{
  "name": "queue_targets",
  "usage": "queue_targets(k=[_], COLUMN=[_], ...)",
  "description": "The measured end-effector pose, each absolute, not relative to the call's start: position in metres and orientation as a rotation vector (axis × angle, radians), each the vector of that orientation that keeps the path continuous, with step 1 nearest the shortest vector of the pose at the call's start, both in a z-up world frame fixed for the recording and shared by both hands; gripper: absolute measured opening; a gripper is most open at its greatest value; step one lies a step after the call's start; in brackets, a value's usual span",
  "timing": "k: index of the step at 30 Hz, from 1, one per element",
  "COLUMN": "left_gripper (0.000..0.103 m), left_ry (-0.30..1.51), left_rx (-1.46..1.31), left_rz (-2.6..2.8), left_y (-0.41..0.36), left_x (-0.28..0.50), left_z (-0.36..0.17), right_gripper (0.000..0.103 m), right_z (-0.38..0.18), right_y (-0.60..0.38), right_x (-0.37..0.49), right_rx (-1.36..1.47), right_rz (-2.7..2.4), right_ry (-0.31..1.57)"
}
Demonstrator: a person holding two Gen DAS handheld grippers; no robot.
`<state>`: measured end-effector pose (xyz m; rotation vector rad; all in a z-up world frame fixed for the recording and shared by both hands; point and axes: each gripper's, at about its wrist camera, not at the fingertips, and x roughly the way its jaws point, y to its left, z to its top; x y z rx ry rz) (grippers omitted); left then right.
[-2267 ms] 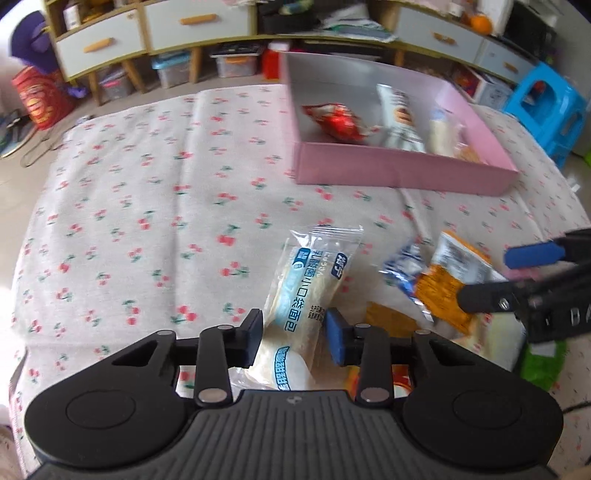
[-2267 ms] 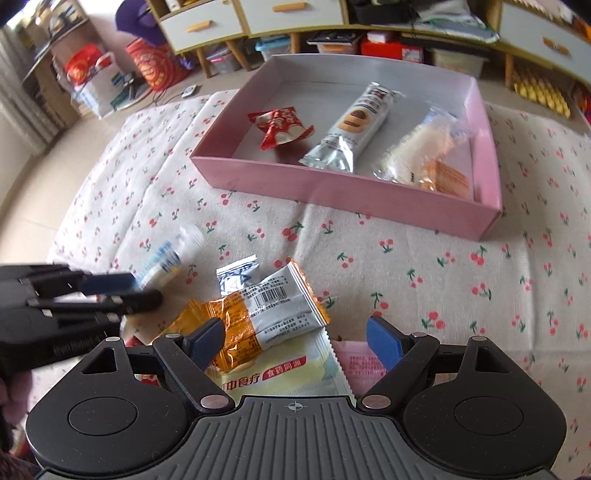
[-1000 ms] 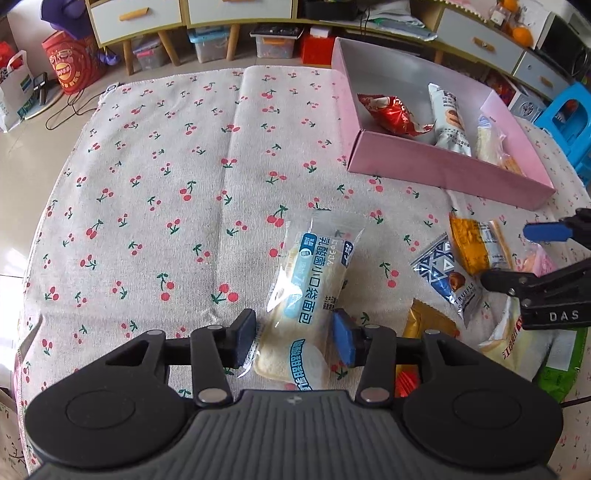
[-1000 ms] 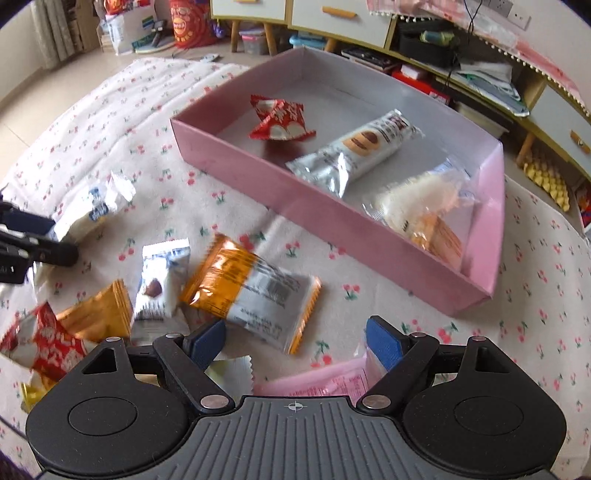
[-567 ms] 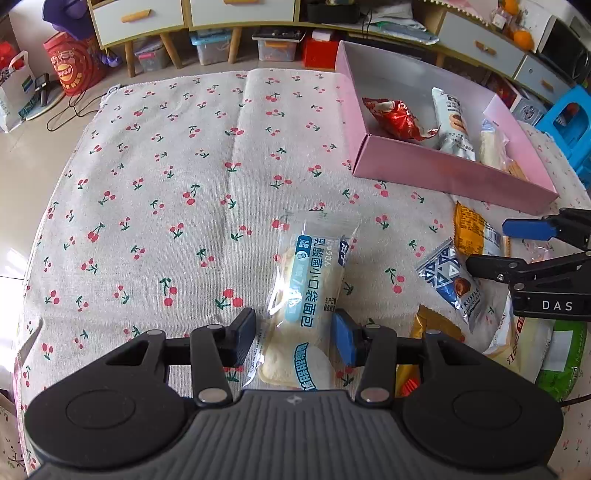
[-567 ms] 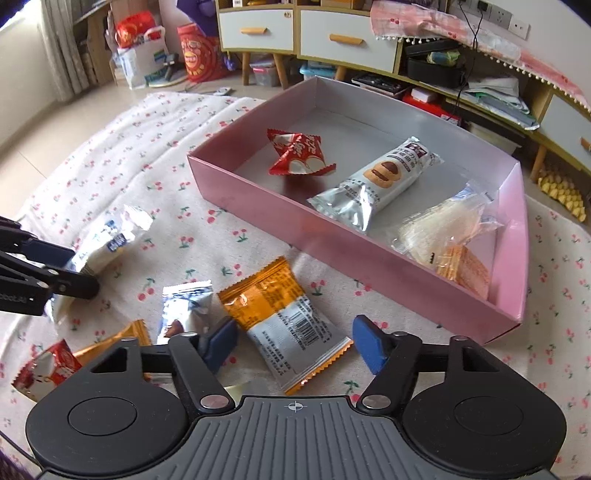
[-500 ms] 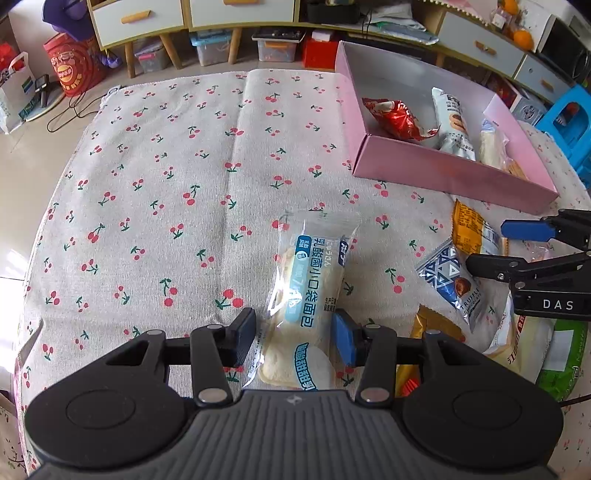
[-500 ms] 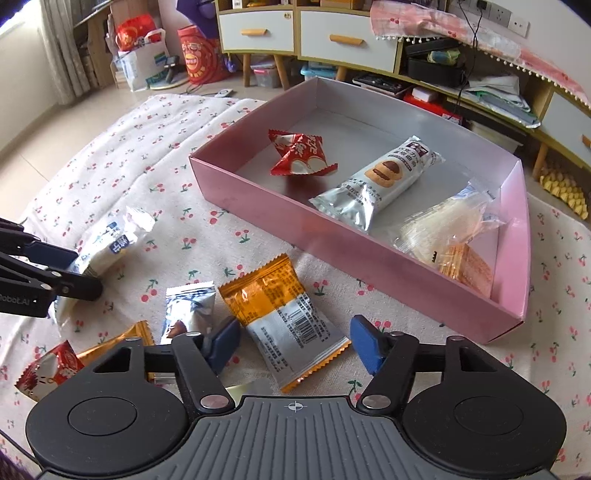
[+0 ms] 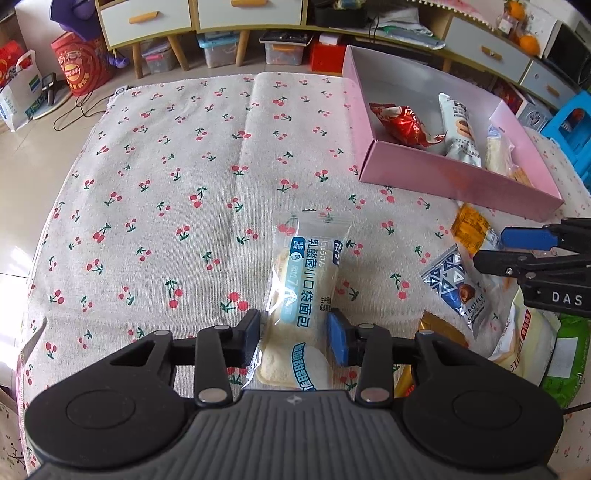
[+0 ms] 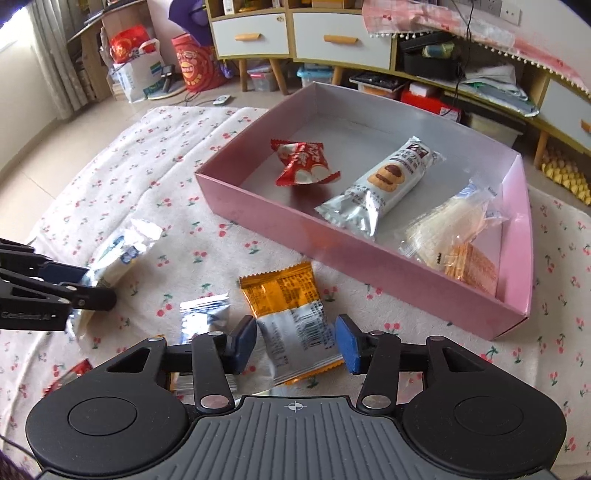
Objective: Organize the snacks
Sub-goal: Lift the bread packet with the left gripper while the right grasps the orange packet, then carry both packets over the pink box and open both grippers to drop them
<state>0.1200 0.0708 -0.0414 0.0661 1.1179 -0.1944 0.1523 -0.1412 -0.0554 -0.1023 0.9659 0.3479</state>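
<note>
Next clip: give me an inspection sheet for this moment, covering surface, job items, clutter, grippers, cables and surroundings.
Surface: cherry-print cloth, creased.
Job's things: pink box holds a red packet, a cookie packet and a clear bag; loose packets lie on the cloth.
Clutter: nothing seen on the cloth.
Grippers: left gripper closing around the bread packet; right gripper closing around the orange packet.
Cables: black cord on the floor.
Surroundings: drawer cabinet, red bag, blue stool.

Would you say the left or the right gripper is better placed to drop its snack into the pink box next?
Probably the right gripper: its jaws are closing around the orange packet, which lies just before the pink box. The left gripper sits farther away.
</note>
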Motion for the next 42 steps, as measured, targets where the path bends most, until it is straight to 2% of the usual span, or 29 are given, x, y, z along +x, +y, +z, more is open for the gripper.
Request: queue_targets(k=[1, 3, 9, 11, 13, 15, 16, 17, 20, 31, 42], left_gripper=[0.039, 0.039, 0.042, 0.043, 0.043, 0.043, 0.038, 0.034, 0.032, 0.03, 0.03], left_ry=[1.118, 1.118, 1.115, 1.113, 1.115, 1.119, 1.119, 1.118, 1.119, 1.11, 1.075], left_rx=[0.07, 0.077, 0.107, 0.119, 0.116, 0.112, 0.11, 0.108, 0.1, 0.038, -0.017], left_rz=[-0.194, -0.196, -0.204, -0.207, -0.206, -0.203, -0.201, -0.198, -0.198, -0.222, -0.229], left_y=[0.071, 0.07, 0.067, 0.065, 0.066, 0.066, 0.067, 0.067, 0.067, 0.063, 0.053], left_x=[0.12, 0.12, 0.119, 0.119, 0.119, 0.12, 0.12, 0.12, 0.12, 0.12, 0.124], left_z=[-0.042, -0.042, -0.043, -0.043, -0.043, -0.043, -0.042, -0.042, -0.04, -0.033, -0.021], right_gripper=[0.056, 0.06, 0.061, 0.059, 0.045, 0.043, 0.042, 0.041, 0.041, 0.041, 0.041], right_z=[-0.057, -0.06, -0.065, -0.066, -0.064, -0.063, -0.062, -0.062, -0.059, -0.04, -0.021], right_y=[-0.142, -0.144, -0.15, -0.15, -0.15, -0.149, -0.149, -0.149, -0.152, -0.163, -0.189], right_x=[0.153, 0.154, 0.154, 0.153, 0.154, 0.155, 0.155, 0.156, 0.157, 0.156, 0.152], right_rx=[-0.106, -0.111, -0.071, -0.051, -0.027, -0.007, 0.004, 0.014, 0.048, 0.198, 0.346], right_rz=[0.335, 0.319, 0.318, 0.308, 0.322, 0.309, 0.305, 0.303, 0.296, 0.282, 0.256], right_ry=[0.966, 0.963, 0.939, 0.932, 0.934, 0.95, 0.954, 0.96, 0.978, 1.033, 1.014])
